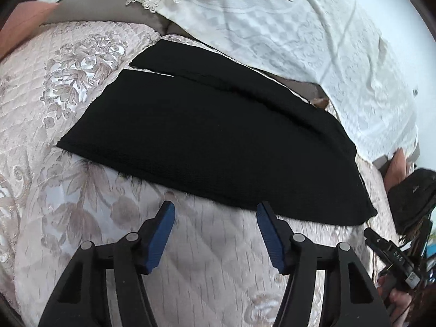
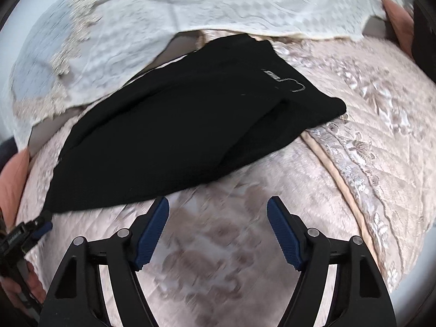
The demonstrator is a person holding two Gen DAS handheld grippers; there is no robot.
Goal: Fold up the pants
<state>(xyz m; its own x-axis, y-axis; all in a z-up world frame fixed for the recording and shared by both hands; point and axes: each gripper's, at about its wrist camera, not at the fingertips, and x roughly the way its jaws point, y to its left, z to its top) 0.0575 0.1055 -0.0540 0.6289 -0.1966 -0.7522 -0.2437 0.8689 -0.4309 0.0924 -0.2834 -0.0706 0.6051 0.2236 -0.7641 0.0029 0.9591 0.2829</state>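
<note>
Black pants (image 1: 212, 136) lie flat on a pink embroidered bedspread (image 1: 68, 109), legs side by side with the hems at the upper left. My left gripper (image 1: 216, 212) is open just short of their near edge, with only quilt between its blue pads (image 1: 160, 234). In the right wrist view the pants (image 2: 177, 136) show a pale logo (image 2: 283, 81) near the waist end at the right. My right gripper (image 2: 218, 207) is open over the bedspread (image 2: 218, 259), its left fingertip close to the cloth's near edge. Each view catches the other gripper at its edge, in a hand.
A white lace-trimmed cloth (image 1: 272, 27) covers the far side behind the pants. A black bag (image 1: 411, 199) sits at the right, and an orange cushion (image 1: 24, 21) lies at the far left. The bedspread's piped border (image 2: 348, 179) runs down the right.
</note>
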